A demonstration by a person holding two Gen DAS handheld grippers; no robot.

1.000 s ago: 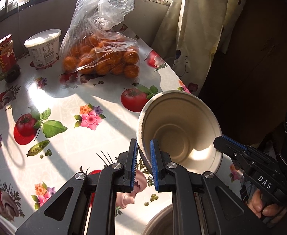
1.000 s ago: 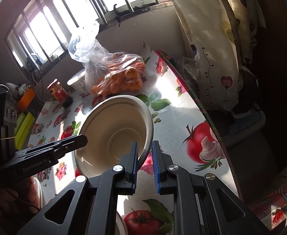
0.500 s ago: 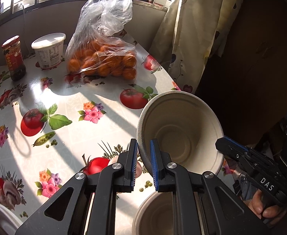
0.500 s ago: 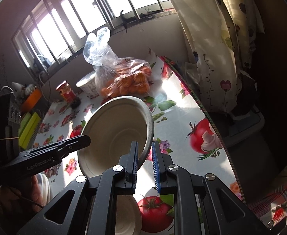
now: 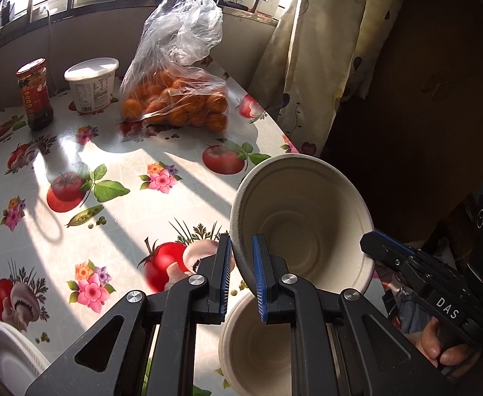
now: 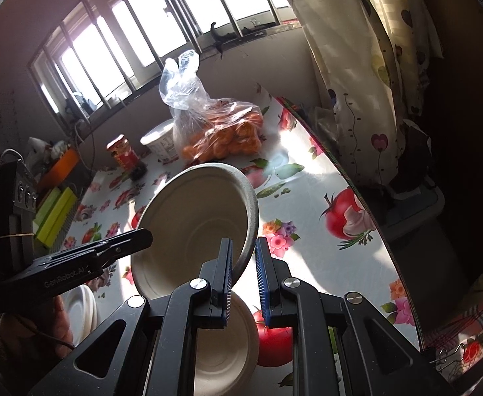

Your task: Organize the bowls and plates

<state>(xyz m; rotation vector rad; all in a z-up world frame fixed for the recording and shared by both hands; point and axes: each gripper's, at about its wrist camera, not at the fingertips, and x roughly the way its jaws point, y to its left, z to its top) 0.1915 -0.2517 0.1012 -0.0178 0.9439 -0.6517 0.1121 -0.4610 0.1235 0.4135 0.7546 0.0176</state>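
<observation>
Now, left gripper [image 5: 241, 277]: we pinch bowl [image 5: 304, 224] rim, 9 o'clock side.
Right gripper [image 6: 244, 277]: we pinch rim, 3 o'clock.
Bowl: tilted, airborne over second bowl [image 5: 257, 346] on table [image 5: 109, 165].

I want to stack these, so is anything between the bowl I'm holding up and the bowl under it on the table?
Nothing visible. The lifted bowl hangs over the open, empty lower bowl, gripped at opposite rims by both hand-held grippers.
</observation>
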